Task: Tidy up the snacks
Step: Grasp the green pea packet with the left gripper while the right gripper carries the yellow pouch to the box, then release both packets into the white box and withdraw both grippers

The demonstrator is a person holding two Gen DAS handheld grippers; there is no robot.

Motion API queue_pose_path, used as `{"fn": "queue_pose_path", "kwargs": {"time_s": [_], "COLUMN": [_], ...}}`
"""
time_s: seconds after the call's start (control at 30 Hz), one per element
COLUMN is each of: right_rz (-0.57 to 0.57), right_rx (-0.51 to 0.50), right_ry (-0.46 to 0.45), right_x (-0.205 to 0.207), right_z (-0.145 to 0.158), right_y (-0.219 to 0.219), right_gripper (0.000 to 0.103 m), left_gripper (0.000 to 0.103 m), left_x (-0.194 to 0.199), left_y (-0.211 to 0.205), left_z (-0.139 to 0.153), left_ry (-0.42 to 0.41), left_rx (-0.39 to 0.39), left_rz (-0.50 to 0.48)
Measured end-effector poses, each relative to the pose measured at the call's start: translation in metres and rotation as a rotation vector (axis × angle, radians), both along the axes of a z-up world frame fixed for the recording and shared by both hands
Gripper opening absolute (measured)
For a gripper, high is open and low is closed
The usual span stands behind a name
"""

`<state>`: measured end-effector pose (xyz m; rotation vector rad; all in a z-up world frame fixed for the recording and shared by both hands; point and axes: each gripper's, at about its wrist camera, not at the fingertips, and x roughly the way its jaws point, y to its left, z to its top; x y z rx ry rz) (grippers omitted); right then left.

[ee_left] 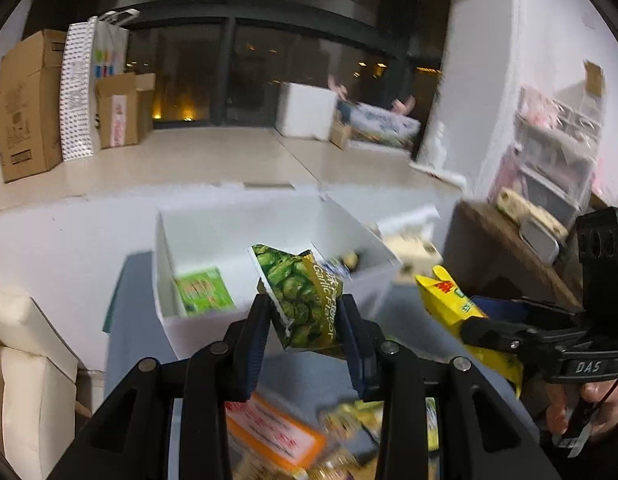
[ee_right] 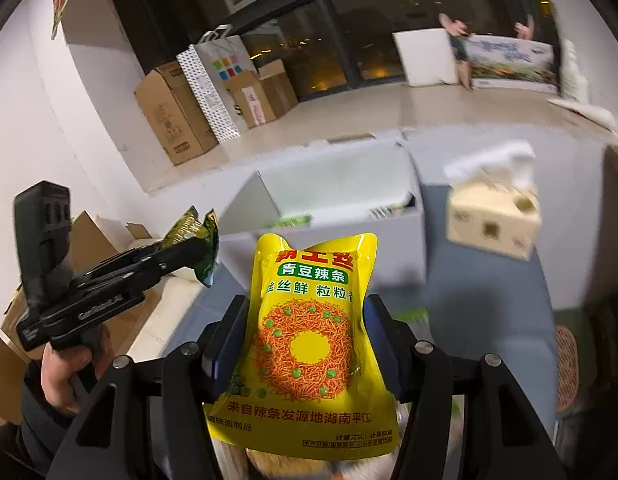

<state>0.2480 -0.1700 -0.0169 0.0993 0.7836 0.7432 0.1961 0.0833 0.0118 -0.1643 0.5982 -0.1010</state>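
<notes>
I am holding a green snack packet (ee_left: 305,300) in the left gripper (ee_left: 307,312). Its two fingers (ee_left: 257,332) are closed onto the packet's sides, and the packet is standing tilted between them, clear of the surface, with "Garlic Flavor" readable along one edge. In the right wrist view, the same packet (ee_right: 197,248) is showing at the tip of the left gripper (ee_right: 189,258), with a hand (ee_right: 65,376) gripping the handle below.

I am holding a yellow snack pouch (ee_right: 309,344) in the right gripper (ee_right: 307,340). Its pads are pressing on both side edges of the pouch, which is standing roughly upright, printed face toward the camera. In the left wrist view, the right gripper (ee_left: 481,332) is reaching in from the right with the yellow pouch (ee_left: 453,300) in its tip.

Ahead of both grippers, a white open box (ee_left: 189,320) is sitting on a grey table (ee_left: 137,320). Inside it, a green packet (ee_left: 205,290) is lying against the left wall, and another item, too blurred to identify, is lying at the right end. More snack packs (ee_left: 277,436) are lying on the table below the left gripper, blurred. A beige tissue box (ee_right: 493,220) is standing to the right of the white box. Cardboard boxes (ee_left: 29,104) are standing on the floor by the dark window.
</notes>
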Motion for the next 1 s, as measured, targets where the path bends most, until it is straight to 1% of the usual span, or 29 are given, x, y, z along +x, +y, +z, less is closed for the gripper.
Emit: {"fn": "queue_pose_path", "kwargs": {"time_s": [0.13,0.23,0.3,0.37,0.43,0.47,0.5,0.53,0.57,0.63,0.67,0.7,0.77,0.83,0.9,1.0], "right_rz": [-0.006,-0.020,-0.040,-0.047,-0.073,-0.078,-0.074,-0.076,-0.090,-0.124,-0.135,-0.146,-0.148,-0.150,-0.135,-0.116], "right_rx": [-0.028,-0.023,-0.040,-0.062,-0.084,-0.083,-0.077,-0.076,-0.086,-0.090,-0.088,-0.081,-0.041,-0.028,-0.018,0.026], "right_ry": [-0.012,0.025,0.026,0.005,0.007,0.024,0.034,0.037,0.034,0.004,-0.002,0.001,0.026,0.041,0.039,0.038], "right_x": [0.038,0.075,0.097,0.117,0.134,0.144,0.150,0.156,0.162,0.167,0.168,0.169,0.168,0.165,0.159,0.145], "right_z": [0.011,0.014,0.016,0.019,0.018,0.017,0.016,0.015,0.015,0.016,0.016,0.015,0.012,0.010,0.010,0.012], "right_y": [0.031,0.051,0.062,0.073,0.080,0.083,0.086,0.088,0.090,0.090,0.090,0.088,0.083,0.082,0.079,0.073], "right_gripper": [0.063,0.063,0.063,0.063,0.063,0.063,0.067,0.075,0.086,0.089,0.095,0.098,0.101,0.101,0.101,0.103], "left_gripper": [0.039,0.039,0.039,0.040,0.044,0.049,0.072,0.100,0.103,0.103,0.103,0.103,0.103,0.103,0.103,0.103], "left_x": [0.039,0.075,0.087,0.102,0.113,0.117,0.121,0.124,0.127,0.123,0.120,0.116,0.110,0.102,0.089,0.071], "left_y": [0.019,0.036,0.041,0.051,0.060,0.065,0.070,0.074,0.078,0.081,0.081,0.081,0.080,0.078,0.073,0.065], "left_z": [-0.002,-0.010,-0.019,-0.026,-0.035,-0.038,-0.043,-0.047,-0.052,-0.057,-0.058,-0.059,-0.059,-0.055,-0.048,-0.039], "left_ry": [0.022,0.074,0.094,0.102,0.122,0.133,0.153,0.175,0.193,0.201,0.200,0.199,0.196,0.186,0.162,0.132], "left_rx": [0.011,0.009,0.018,0.026,0.012,-0.003,-0.019,-0.036,-0.054,-0.066,-0.077,-0.082,-0.079,-0.074,-0.062,-0.043], "left_rz": [0.037,0.058,0.067,0.088,0.108,0.117,0.126,0.133,0.136,0.131,0.117,0.114,0.118,0.113,0.100,0.082]}}
